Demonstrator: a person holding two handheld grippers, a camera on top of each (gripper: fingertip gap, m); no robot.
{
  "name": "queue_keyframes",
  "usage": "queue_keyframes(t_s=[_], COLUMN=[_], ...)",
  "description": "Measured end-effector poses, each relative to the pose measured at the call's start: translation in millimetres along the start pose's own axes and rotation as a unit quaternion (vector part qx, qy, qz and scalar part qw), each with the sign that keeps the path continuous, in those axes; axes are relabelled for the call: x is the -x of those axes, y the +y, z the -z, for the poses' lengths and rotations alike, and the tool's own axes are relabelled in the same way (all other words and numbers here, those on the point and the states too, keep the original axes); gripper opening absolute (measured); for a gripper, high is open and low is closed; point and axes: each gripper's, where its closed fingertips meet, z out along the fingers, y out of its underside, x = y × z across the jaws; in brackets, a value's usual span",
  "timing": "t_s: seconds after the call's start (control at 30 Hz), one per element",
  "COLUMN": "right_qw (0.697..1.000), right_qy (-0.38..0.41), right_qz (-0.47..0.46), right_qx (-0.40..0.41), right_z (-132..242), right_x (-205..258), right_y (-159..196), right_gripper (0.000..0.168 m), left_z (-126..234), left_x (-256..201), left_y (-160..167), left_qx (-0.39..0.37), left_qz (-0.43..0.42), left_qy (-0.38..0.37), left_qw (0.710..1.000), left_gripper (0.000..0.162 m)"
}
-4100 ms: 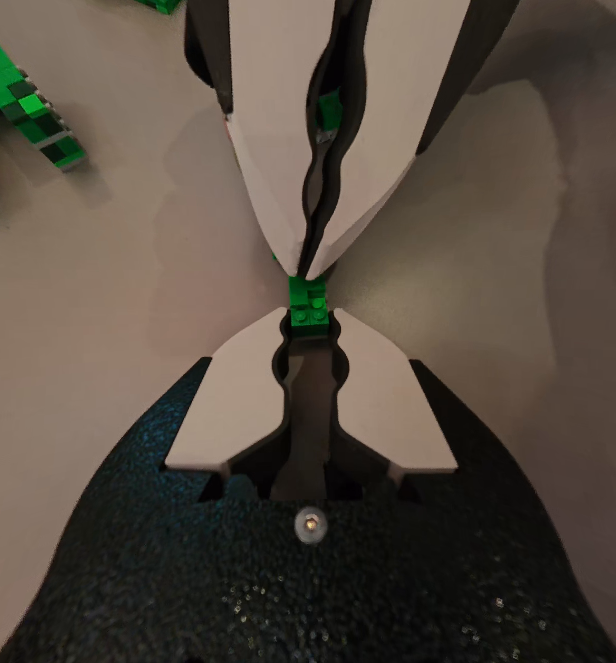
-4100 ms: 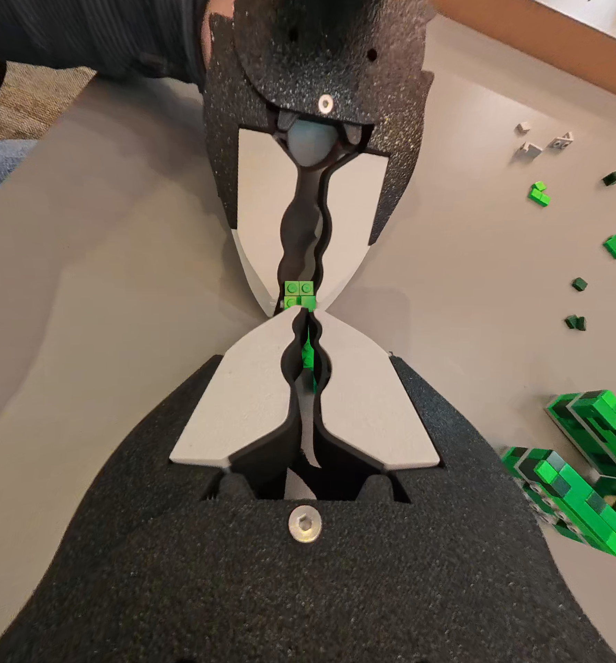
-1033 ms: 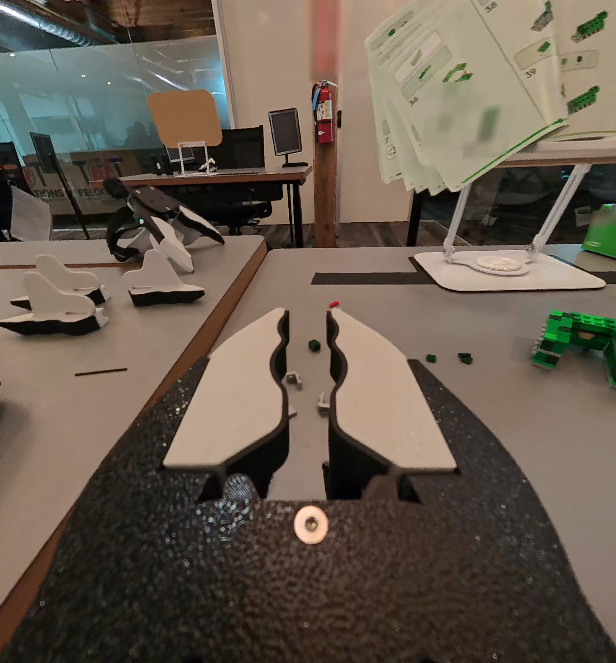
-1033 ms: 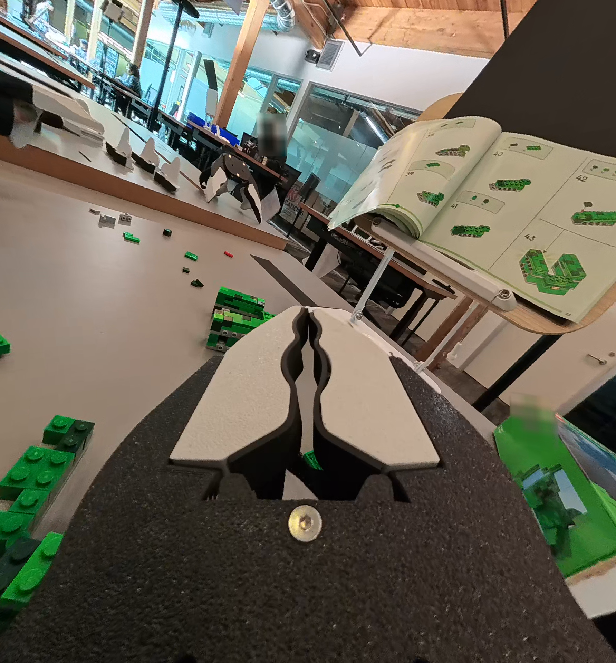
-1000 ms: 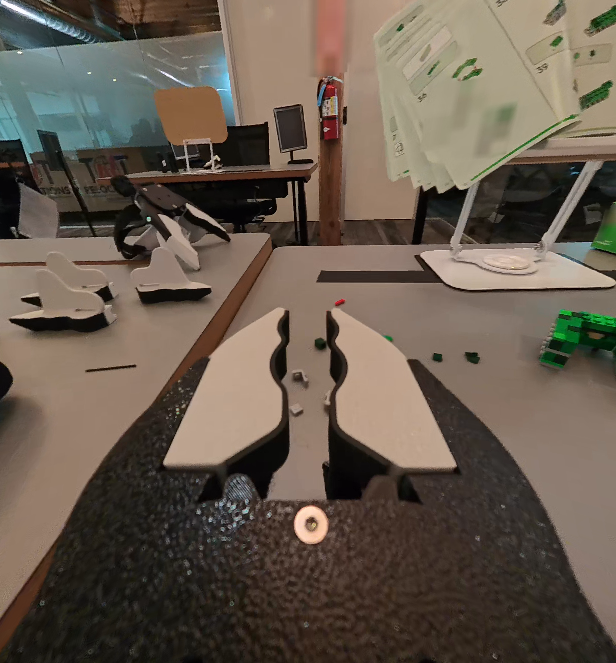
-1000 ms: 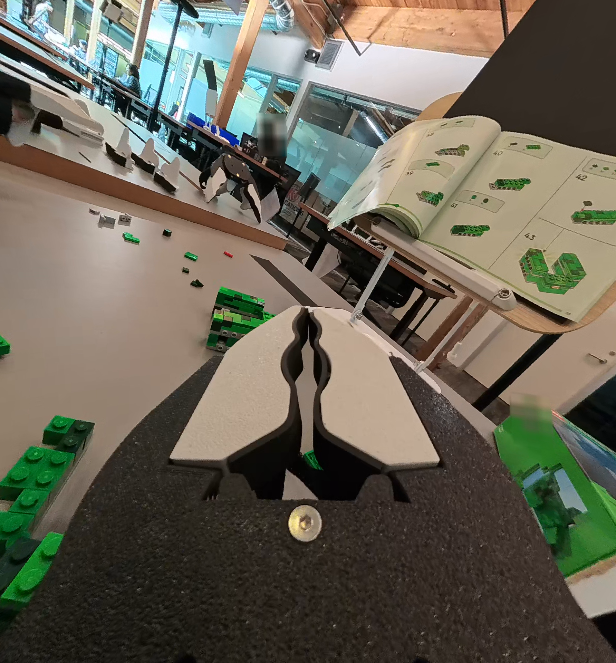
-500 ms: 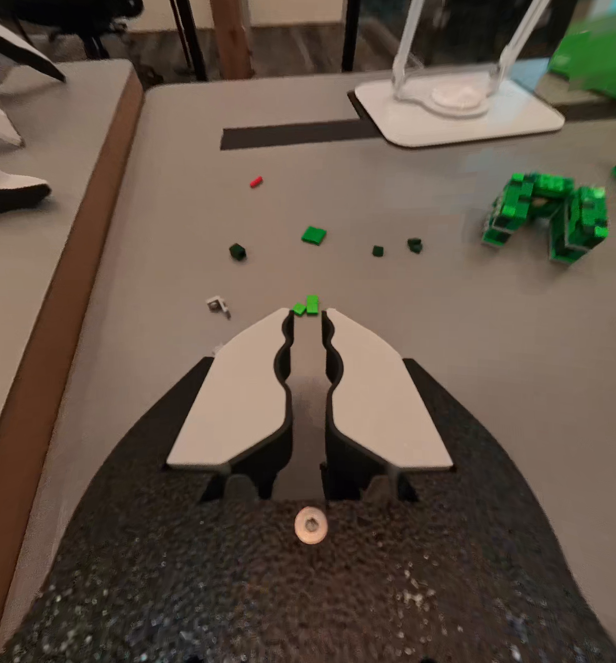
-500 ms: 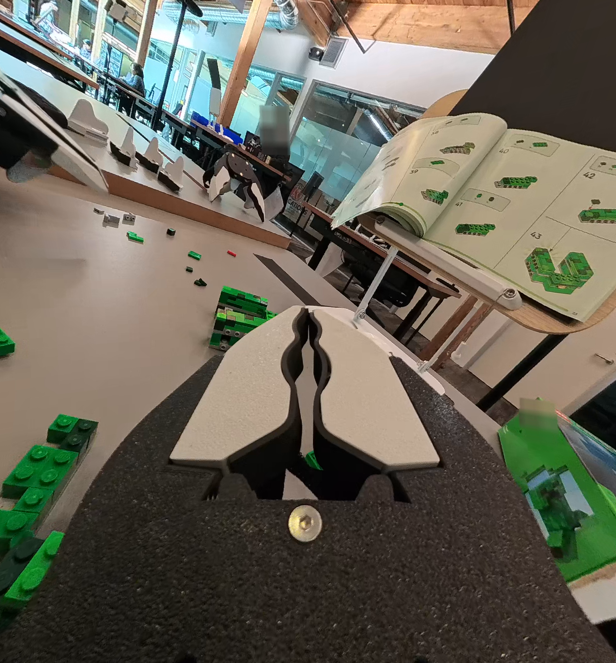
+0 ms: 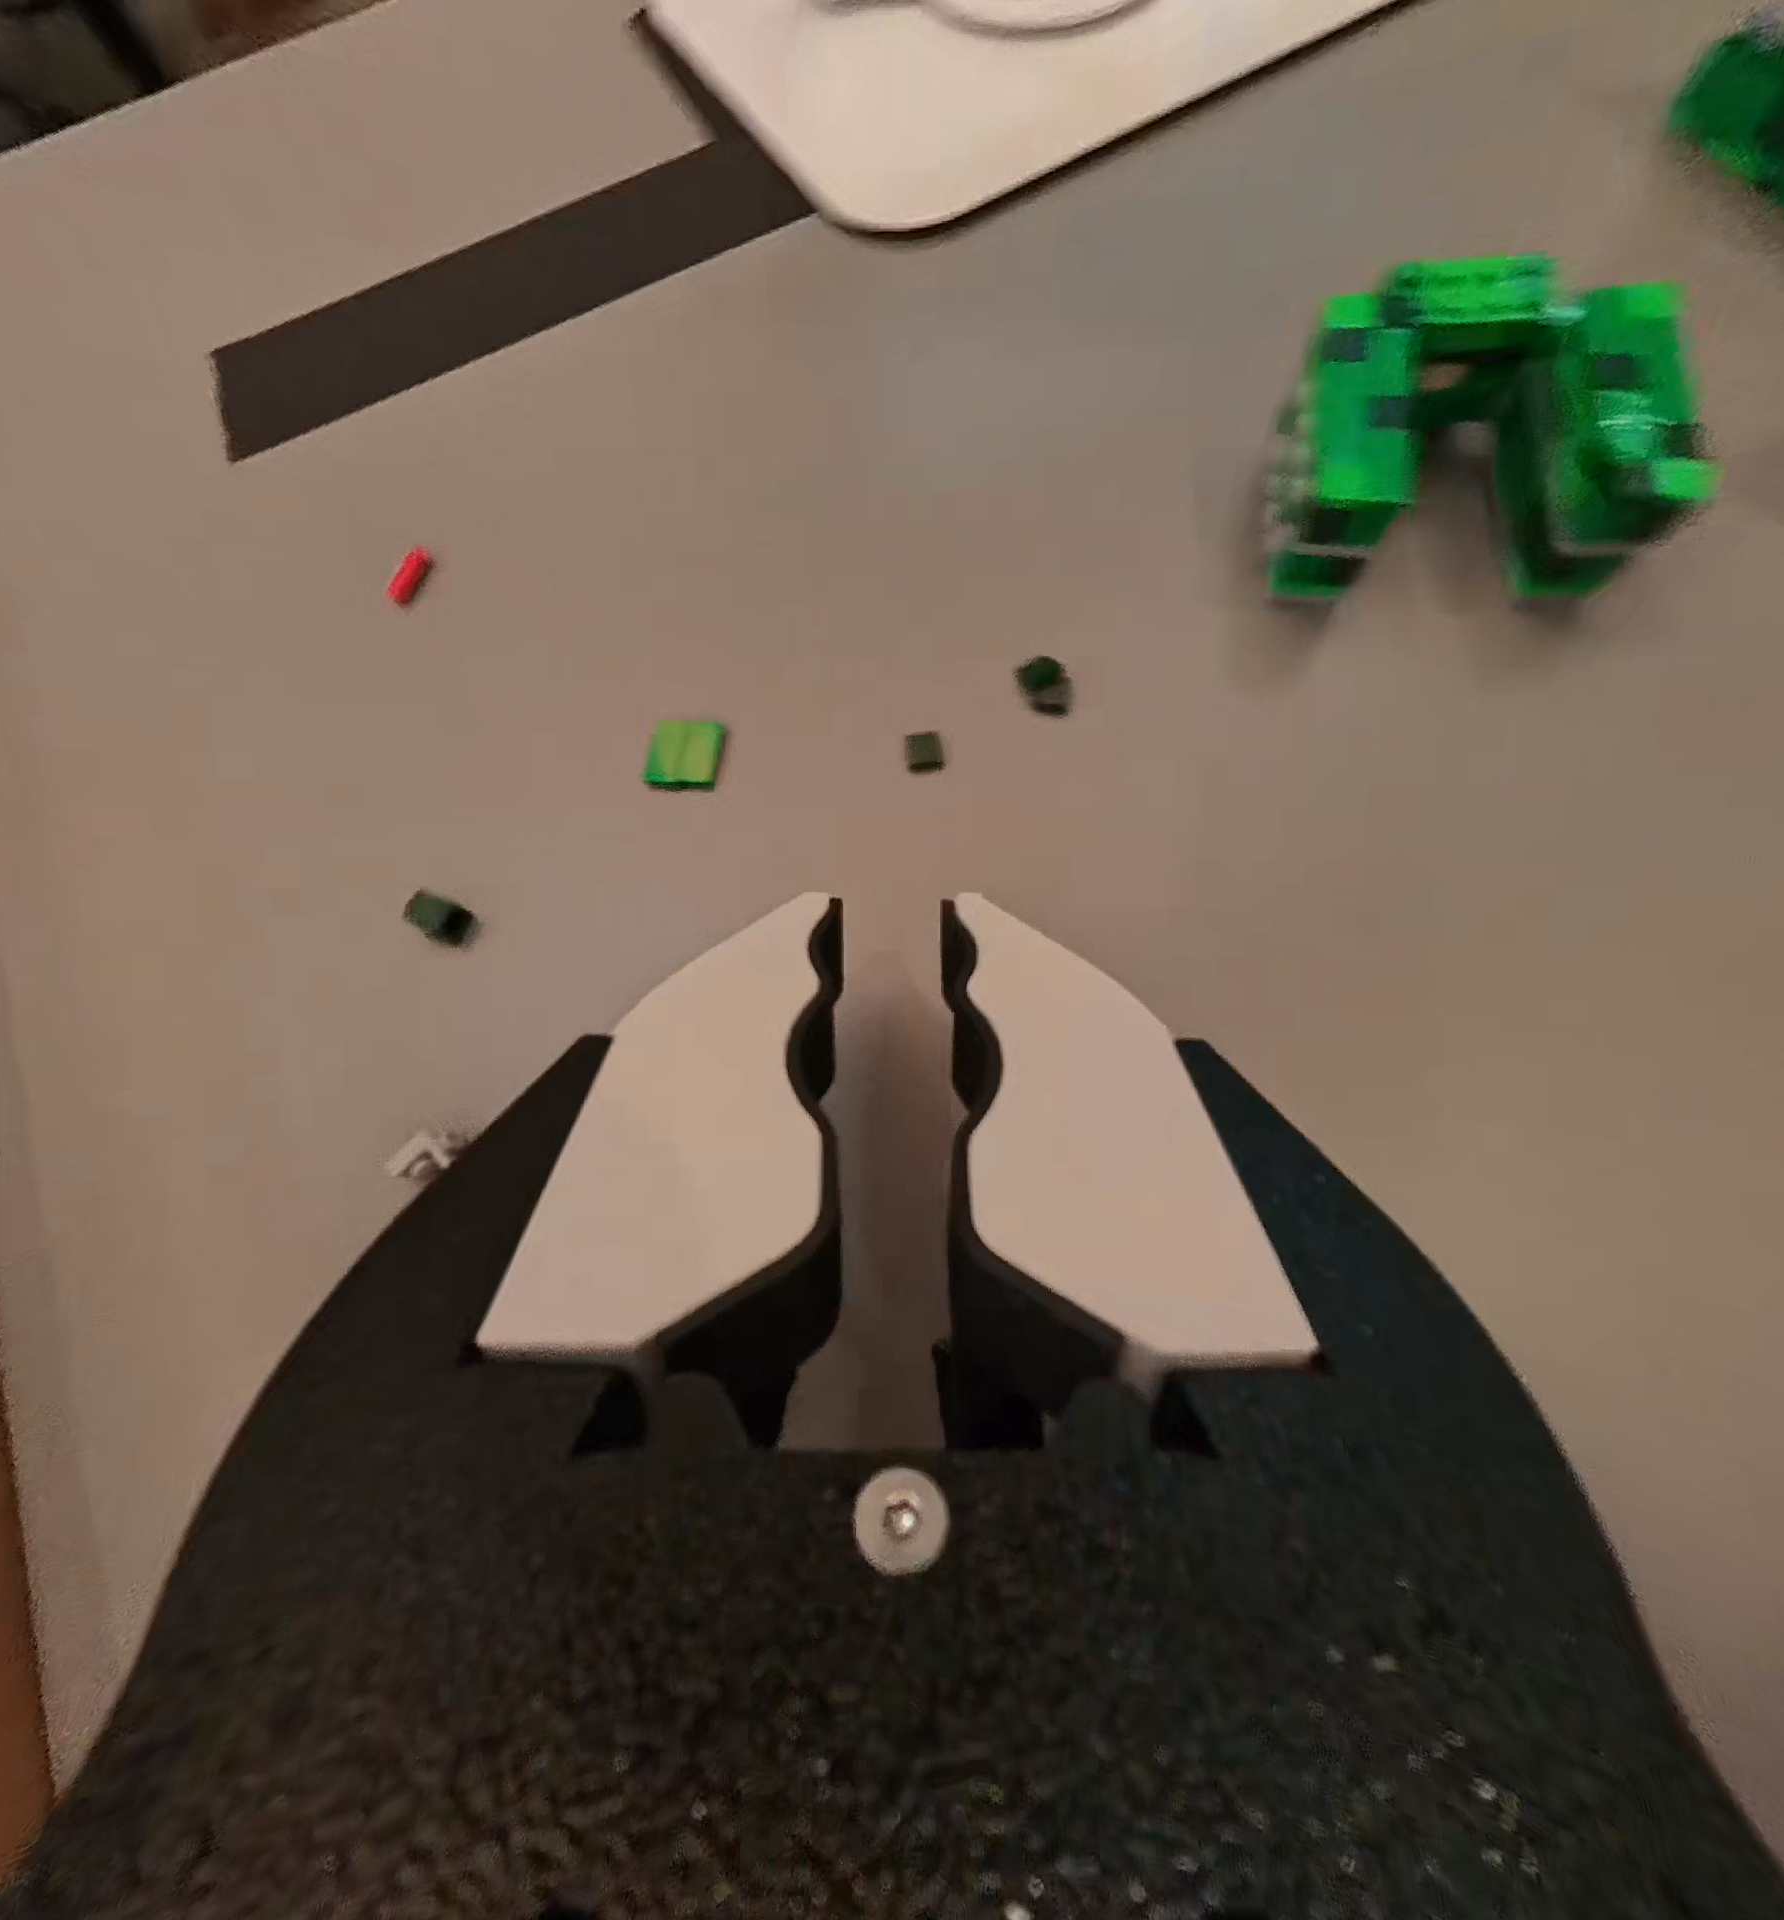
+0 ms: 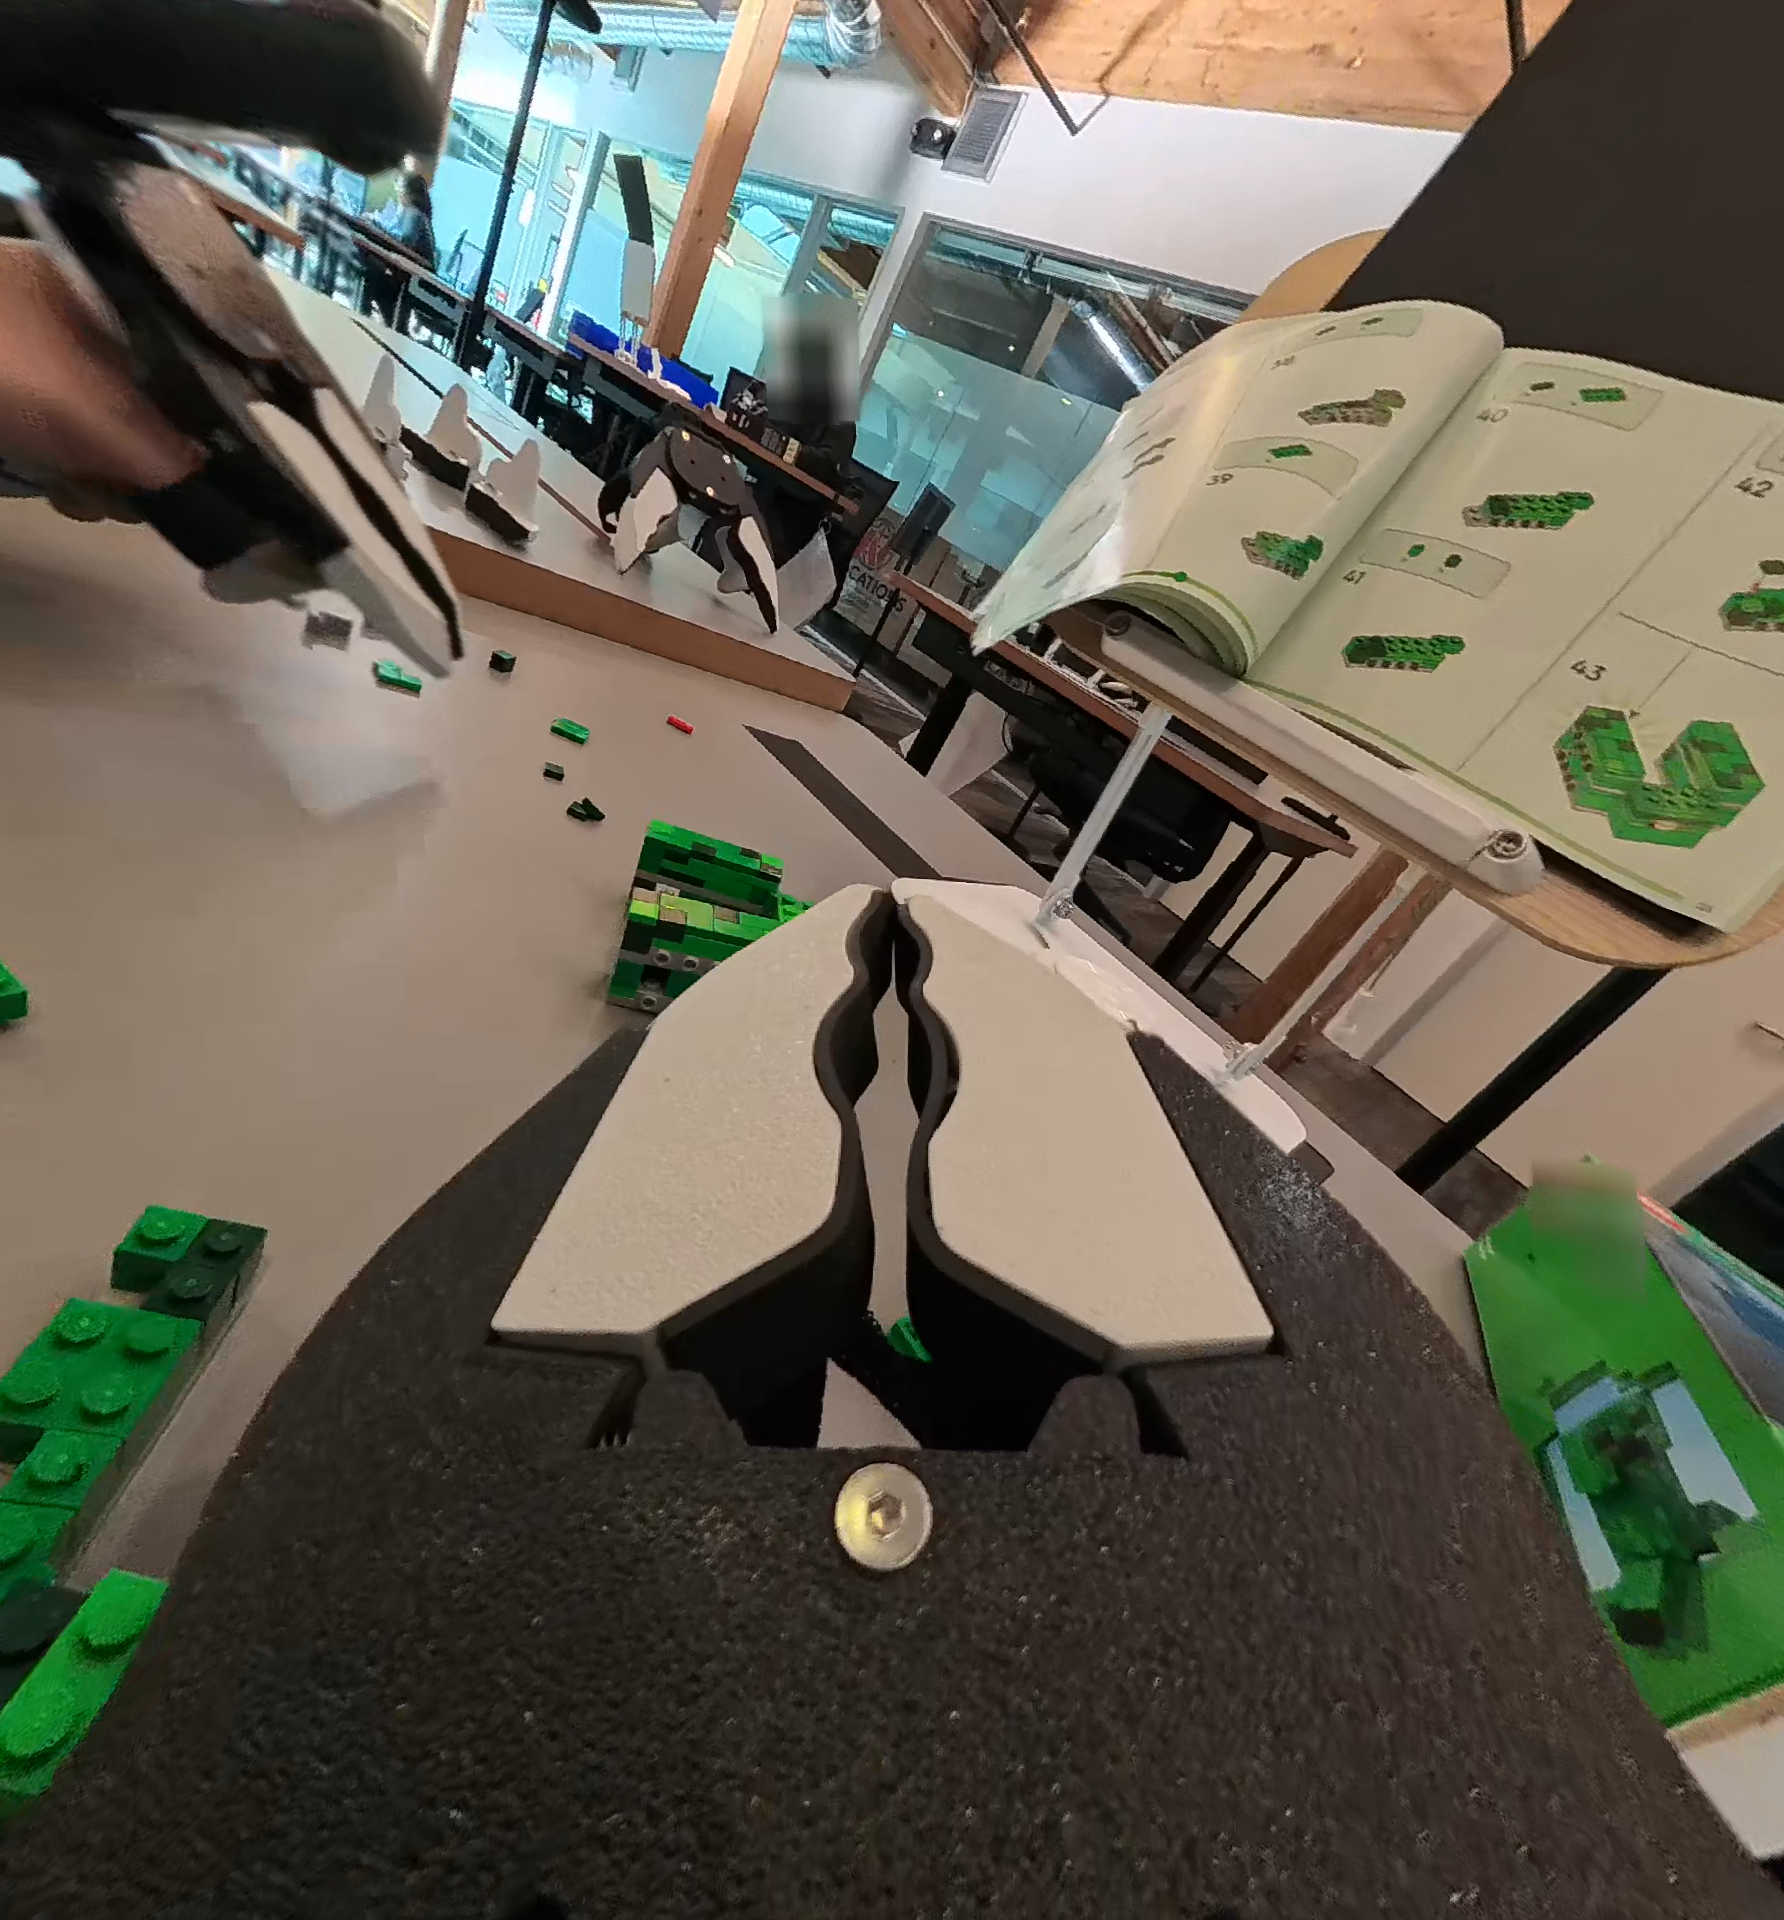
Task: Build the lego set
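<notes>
My left gripper (image 9: 888,906) is open by a narrow gap and empty, tilted down over the grey table (image 9: 1283,935). Ahead of its tips lie a bright green tile (image 9: 686,755), small dark green pieces (image 9: 926,751) (image 9: 439,917) and a red piece (image 9: 410,575). The partly built green model (image 9: 1480,426) stands to the far right. In the right wrist view a hand holds the left gripper (image 10: 431,644) above those small pieces. My right gripper (image 10: 893,902) is shut, and a small green piece (image 10: 907,1338) shows low between its fingers. The model (image 10: 701,904) stands just beyond its tips.
The open instruction booklet (image 10: 1490,582) rests on a white stand (image 9: 971,104) at the back. A green box (image 10: 1646,1507) lies at the right. Loose green bricks (image 10: 88,1382) lie at the left. Spare grippers (image 10: 701,509) sit on the neighbouring table. A black tape strip (image 9: 493,301) marks the table. The gap from one gripper's tips to the other's is roughly 25 cm. To reach the bright green tile (image 9: 686,755) in a straight line is about 6 cm for my left fingers, about 30 cm for my right.
My left gripper has tipped down and moved forward over the small loose pieces; its view went from the room to the tabletop. My right gripper has stayed shut and hardly moved.
</notes>
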Motion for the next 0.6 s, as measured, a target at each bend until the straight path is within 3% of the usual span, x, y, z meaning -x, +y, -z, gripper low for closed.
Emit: queue_keyframes(t_s=[0.07, 0.23, 0.6], right_qw=[1.000, 1.000, 1.000], right_qy=[-0.005, -0.012, -0.016], right_qz=[0.010, 0.017, 0.008], right_qx=[0.001, -0.003, -0.010], right_z=[0, 0, 0], right_x=[3, 7, 7], right_y=[0, -2, -4], right_gripper=[0.000, 0.000, 0.000], left_z=[-12, -32, -33], left_x=[12, 1, -4], left_y=[2, -5, 0], left_qx=[0.026, 0.041, 0.029], left_qz=[0.037, 0.054, 0.036], left_qy=[-0.057, -0.059, -0.056], left_qw=[0.997, 0.996, 0.997], left_gripper=[0.011, 0.021, 0.017])
